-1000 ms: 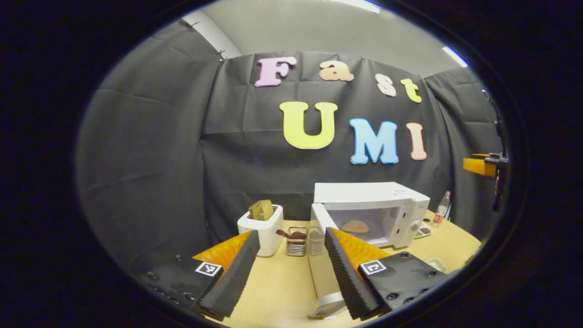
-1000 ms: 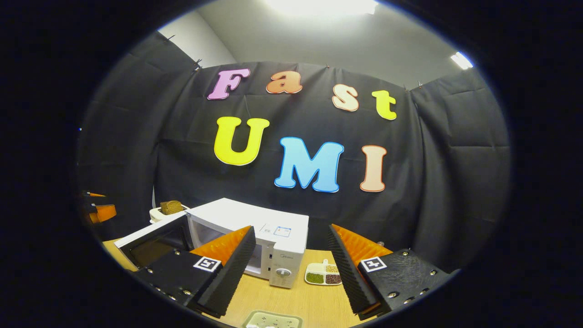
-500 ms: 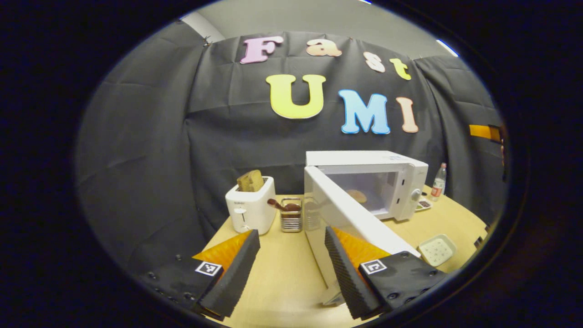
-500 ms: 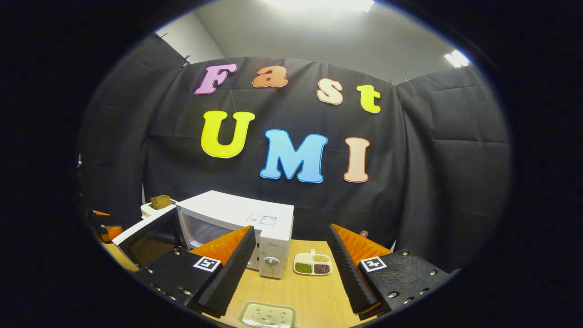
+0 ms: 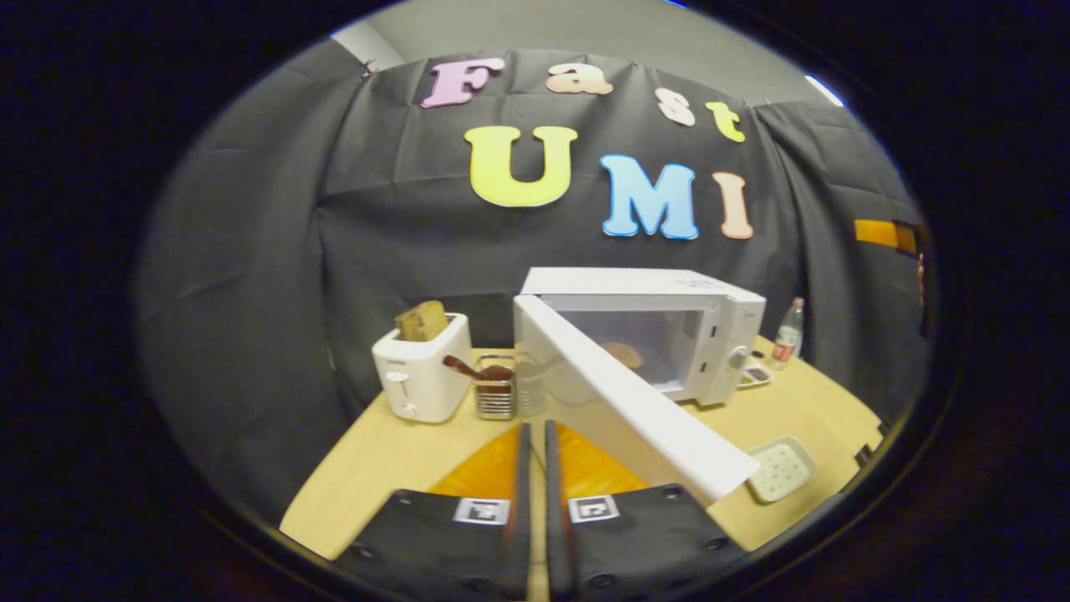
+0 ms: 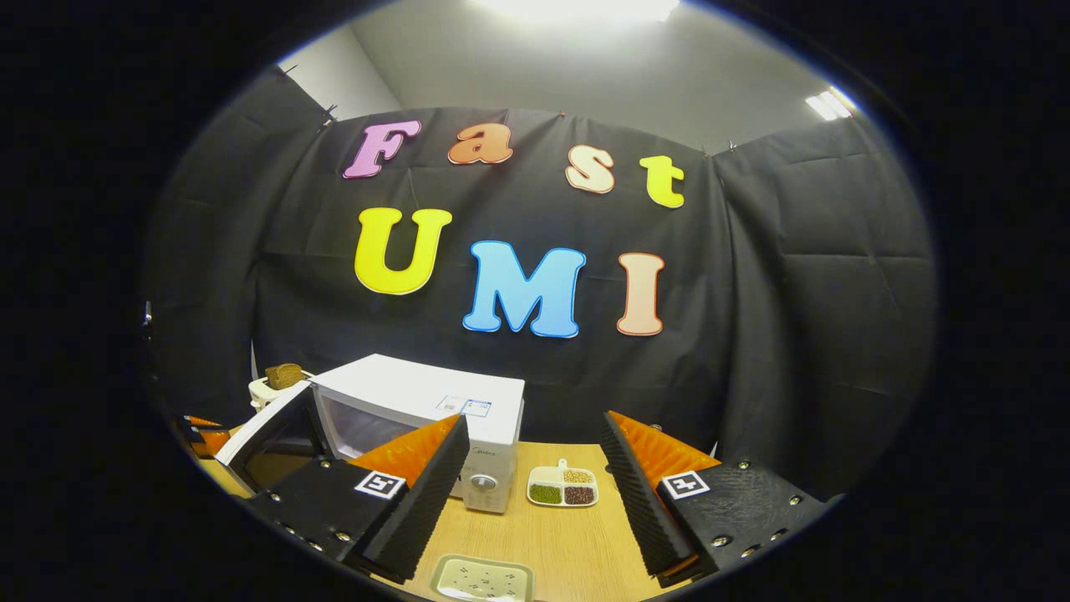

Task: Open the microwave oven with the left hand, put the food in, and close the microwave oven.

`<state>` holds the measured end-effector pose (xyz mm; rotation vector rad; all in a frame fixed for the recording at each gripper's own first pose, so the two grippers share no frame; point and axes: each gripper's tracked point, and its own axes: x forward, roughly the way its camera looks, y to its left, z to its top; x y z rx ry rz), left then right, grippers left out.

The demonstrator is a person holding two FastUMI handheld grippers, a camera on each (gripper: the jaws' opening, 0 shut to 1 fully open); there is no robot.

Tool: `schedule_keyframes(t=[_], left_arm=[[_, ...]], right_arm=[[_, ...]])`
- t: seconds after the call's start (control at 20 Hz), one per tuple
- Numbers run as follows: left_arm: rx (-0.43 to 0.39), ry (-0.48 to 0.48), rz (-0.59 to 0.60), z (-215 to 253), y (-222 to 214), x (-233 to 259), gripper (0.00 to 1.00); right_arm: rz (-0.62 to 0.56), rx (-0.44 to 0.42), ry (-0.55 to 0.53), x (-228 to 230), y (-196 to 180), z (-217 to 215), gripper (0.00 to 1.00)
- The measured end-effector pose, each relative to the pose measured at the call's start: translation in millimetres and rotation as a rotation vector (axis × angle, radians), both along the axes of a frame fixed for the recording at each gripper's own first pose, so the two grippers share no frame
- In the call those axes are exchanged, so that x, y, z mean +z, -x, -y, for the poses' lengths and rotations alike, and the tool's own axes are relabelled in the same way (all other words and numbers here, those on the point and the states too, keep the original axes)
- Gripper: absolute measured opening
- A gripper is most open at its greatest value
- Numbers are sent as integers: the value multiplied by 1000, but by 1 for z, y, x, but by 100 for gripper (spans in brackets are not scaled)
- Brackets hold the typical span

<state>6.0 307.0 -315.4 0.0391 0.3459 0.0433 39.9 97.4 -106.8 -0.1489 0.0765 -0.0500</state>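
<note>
The white microwave (image 5: 669, 288) stands at the back of the table with its door (image 5: 619, 410) swung open toward me. A flat round bread (image 5: 623, 355) lies inside the cavity. My left gripper (image 5: 535, 431) is shut with nothing between its fingers, low over the table just left of the door's outer face and apart from it. In the right gripper view the microwave (image 6: 418, 393) sits at the left with its door (image 6: 267, 435) open. My right gripper (image 6: 535, 422) hangs open and empty, off to the microwave's right.
A white toaster (image 5: 418, 376) holding a bread slice and a wire rack (image 5: 493, 397) stand left of the microwave. A bottle (image 5: 786, 334) stands behind its right side, and a white tray (image 5: 782, 468) lies near the front right. A sectioned dish (image 6: 563, 487) lies beside the control panel.
My left gripper went from open to shut and shifted left, so more of the door's outer face shows. The right gripper drew back slightly, still open.
</note>
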Motion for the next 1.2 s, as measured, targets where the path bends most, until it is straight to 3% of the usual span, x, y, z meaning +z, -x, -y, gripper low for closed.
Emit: schedule_keyframes(t=[0.05, 0.1, 0.35, 0.65, 1.2], left_arm=[[-20, 4, -15, 7, 3, 2, 11], [-43, 21, -20, 22, 2, -3, 8], [-172, 61, -51, 67, 1, -3, 7], [-344, 20, -67, 139, -11, 1, 7], [-399, 47, -32, 203, -62, 18, 7]], right_arm=[[-1, -1, 1, 0, -1, 2, 96], [-2, -3, 3, -2, -3, 4, 96], [-13, -17, -2, -4, -6, 18, 96], [4, -35, -18, 4, -8, 38, 96], [23, -128, -42, 14, 3, 95, 96]])
